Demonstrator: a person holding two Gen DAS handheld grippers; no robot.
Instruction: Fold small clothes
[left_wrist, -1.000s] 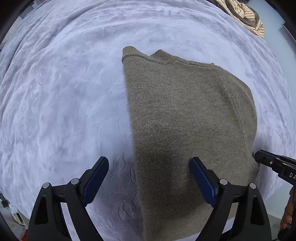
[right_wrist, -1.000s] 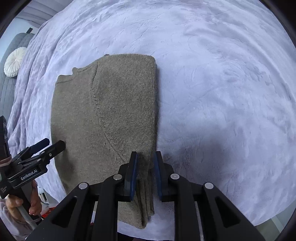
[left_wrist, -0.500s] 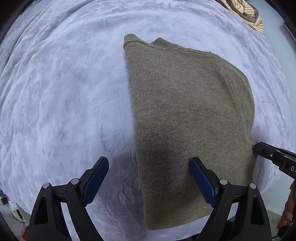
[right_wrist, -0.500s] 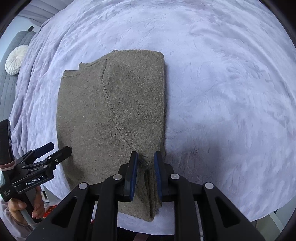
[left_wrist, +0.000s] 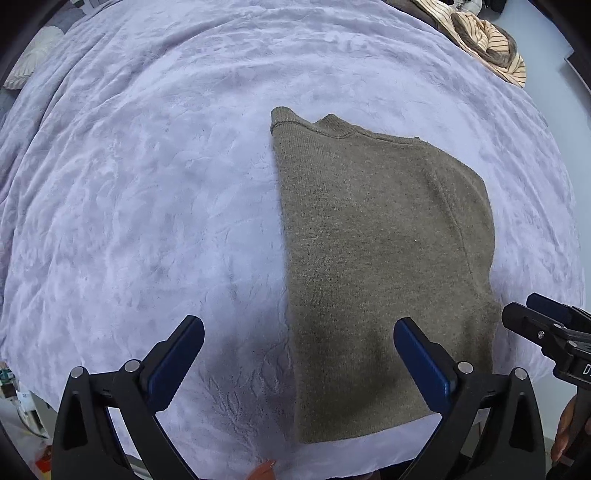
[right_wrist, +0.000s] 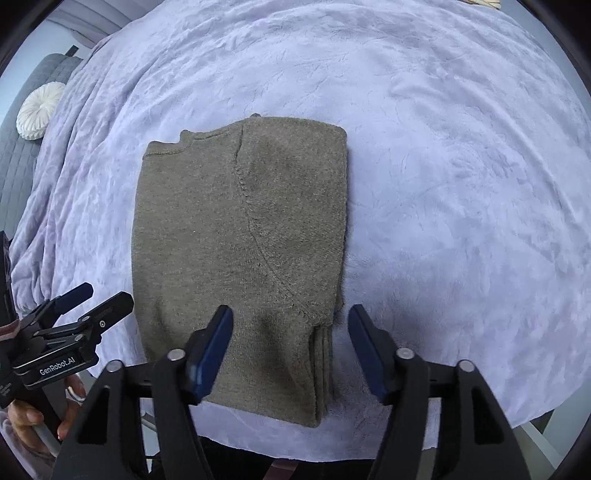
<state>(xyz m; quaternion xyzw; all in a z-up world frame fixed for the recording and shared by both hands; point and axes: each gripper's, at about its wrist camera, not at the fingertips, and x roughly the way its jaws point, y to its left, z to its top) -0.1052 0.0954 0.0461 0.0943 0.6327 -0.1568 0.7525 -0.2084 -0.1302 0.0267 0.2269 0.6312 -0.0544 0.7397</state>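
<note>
The sweater (right_wrist: 240, 258) lies flat on the bed (right_wrist: 461, 166), near its front edge, folded lengthwise into a narrow upright rectangle. The collar end points away from the cameras; the hem end points toward the person. Along its right side, stacked layers show at the near corner, which suggests both sides and sleeves are already turned in. In my judgement the lengthwise folds are done and a crosswise fold, hem to collar, remains.

The right hand-held gripper (right_wrist: 290, 350) is released: its blue pads stand wide apart, straddling the sweater's near right corner, holding nothing. The left hand-held gripper (left_wrist: 297, 358) is likewise released, jaws spread, one pad over the blanket and the other over the sweater's near left part. Whether either touches the cloth cannot be told. Both appear placed at the hem corners so each can take one corner for the next fold.

No containers are in view. A striped garment (left_wrist: 484, 40) lies bunched at the bed's far edge, well apart from the sweater. A round white cushion (right_wrist: 38, 110) rests on grey furniture beside the bed.
</note>
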